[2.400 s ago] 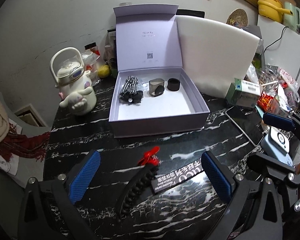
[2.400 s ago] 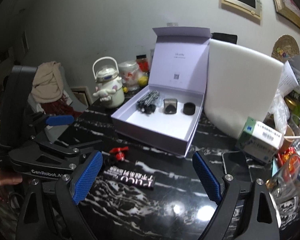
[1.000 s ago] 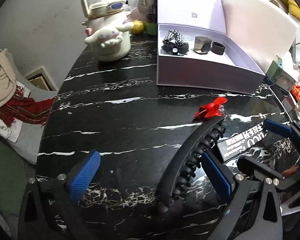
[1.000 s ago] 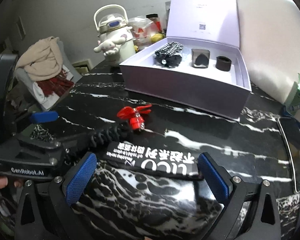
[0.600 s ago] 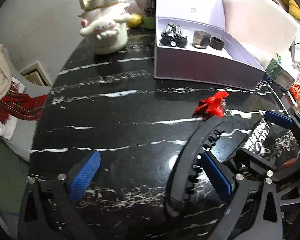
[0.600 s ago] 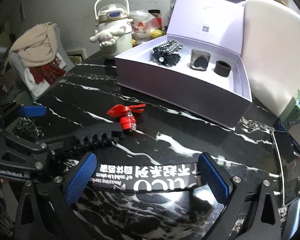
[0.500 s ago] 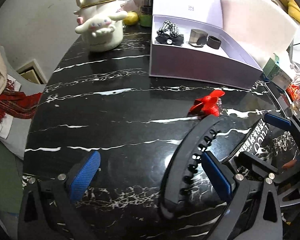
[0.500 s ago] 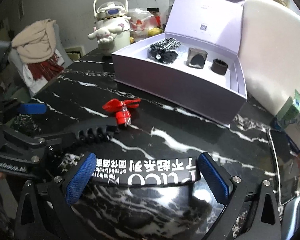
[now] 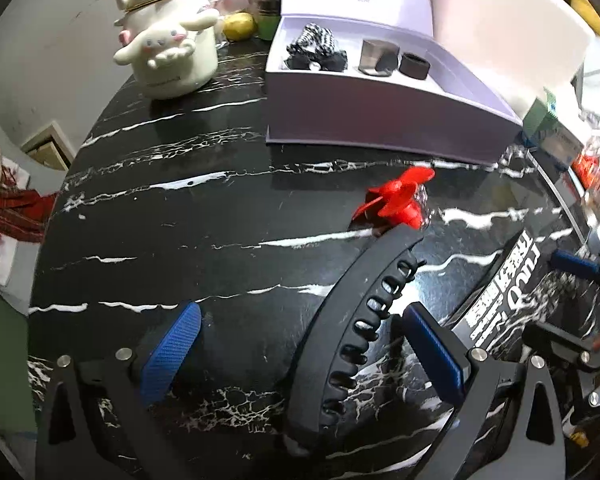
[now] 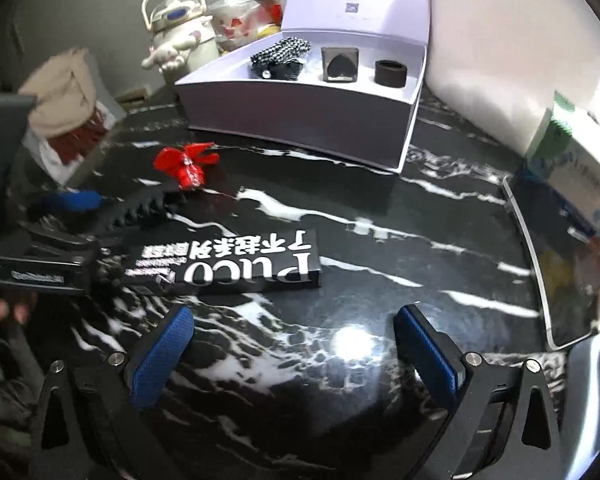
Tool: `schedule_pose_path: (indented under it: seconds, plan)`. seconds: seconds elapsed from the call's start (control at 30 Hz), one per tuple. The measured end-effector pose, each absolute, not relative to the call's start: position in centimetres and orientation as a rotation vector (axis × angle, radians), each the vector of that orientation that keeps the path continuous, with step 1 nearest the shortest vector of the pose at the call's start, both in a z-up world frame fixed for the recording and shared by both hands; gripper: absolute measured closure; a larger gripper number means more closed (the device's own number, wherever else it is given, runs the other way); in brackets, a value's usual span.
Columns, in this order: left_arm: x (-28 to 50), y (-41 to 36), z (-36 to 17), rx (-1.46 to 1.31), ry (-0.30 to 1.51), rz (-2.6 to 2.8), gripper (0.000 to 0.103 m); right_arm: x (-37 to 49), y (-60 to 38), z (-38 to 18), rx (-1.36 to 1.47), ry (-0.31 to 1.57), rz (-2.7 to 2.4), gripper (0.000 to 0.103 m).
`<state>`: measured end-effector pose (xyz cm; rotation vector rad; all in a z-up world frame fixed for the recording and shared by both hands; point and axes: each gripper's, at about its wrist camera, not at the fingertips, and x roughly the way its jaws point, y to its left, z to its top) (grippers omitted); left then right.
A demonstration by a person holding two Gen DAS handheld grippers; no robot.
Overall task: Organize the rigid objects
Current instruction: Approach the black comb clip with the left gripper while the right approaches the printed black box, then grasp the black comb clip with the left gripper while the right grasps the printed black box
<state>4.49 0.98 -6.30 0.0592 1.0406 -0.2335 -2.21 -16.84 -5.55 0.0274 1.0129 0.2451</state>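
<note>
A long black hair claw [image 9: 352, 312] lies on the black marble table [image 9: 180, 216], between the fingers of my open left gripper [image 9: 304, 354] and close to the right finger [image 9: 436, 352]. Just beyond its tip is a small red clip [image 9: 400, 200]. A flat black box with white lettering [image 10: 236, 264] lies ahead of my open right gripper [image 10: 296, 354], which holds nothing. The red clip [image 10: 186, 164] and the hair claw [image 10: 140, 212] are to its left. Farther back, the open lavender box [image 10: 300, 116] holds a checkered bow [image 10: 280, 56], a grey cube [image 10: 340, 64] and a black ring [image 10: 390, 72].
A white character kettle [image 9: 168, 48] stands at the back left. A white foam board [image 10: 520, 52] leans behind the lavender box. A phone [image 10: 556, 264] and a green-white carton [image 10: 572, 168] lie at the right. Clothes [image 10: 60, 92] hang off the left edge.
Both grippers came down toward the table. The left one now straddles the hair claw. The lettered box, between the right fingers half a second ago, now lies ahead of them.
</note>
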Motion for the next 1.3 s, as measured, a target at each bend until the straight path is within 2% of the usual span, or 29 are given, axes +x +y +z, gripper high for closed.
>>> schedule_pose_path:
  seconds: [0.2,0.5,0.63,0.77,0.93,1.1,1.17,1.3]
  plan:
    - [4.4,1.7,-6.2,0.036,1.035,-0.237,0.002,-2.2,-16.6,-5.1,0.145,1.035,0.375,0.000]
    - [4.1,2.0,-5.9,0.053,1.017,-0.252,0.011,-0.4,-14.7,-5.2,0.175,1.014,0.415,0.002]
    - [3.8,2.6,-5.6,0.042,0.993,-0.243,0.030,0.7,-14.0,-5.1,0.197,1.008,0.427,0.004]
    - [3.6,3.1,-5.5,0.036,0.976,-0.232,0.042,1.5,-13.2,-5.1,0.163,0.998,0.405,0.014]
    - [3.2,2.9,-5.6,0.056,0.958,-0.216,0.051,2.0,-12.2,-5.2,0.102,0.990,0.378,0.028]
    - [3.2,2.2,-5.6,0.085,0.957,-0.223,0.064,1.7,-12.1,-5.3,0.018,0.972,0.340,0.057]
    - [3.2,1.9,-5.5,0.089,0.960,-0.235,0.073,1.5,-12.7,-5.3,0.024,0.975,0.342,0.061]
    - [2.9,1.1,-5.5,0.101,0.960,-0.268,0.073,0.8,-13.8,-5.3,0.038,0.979,0.350,0.065]
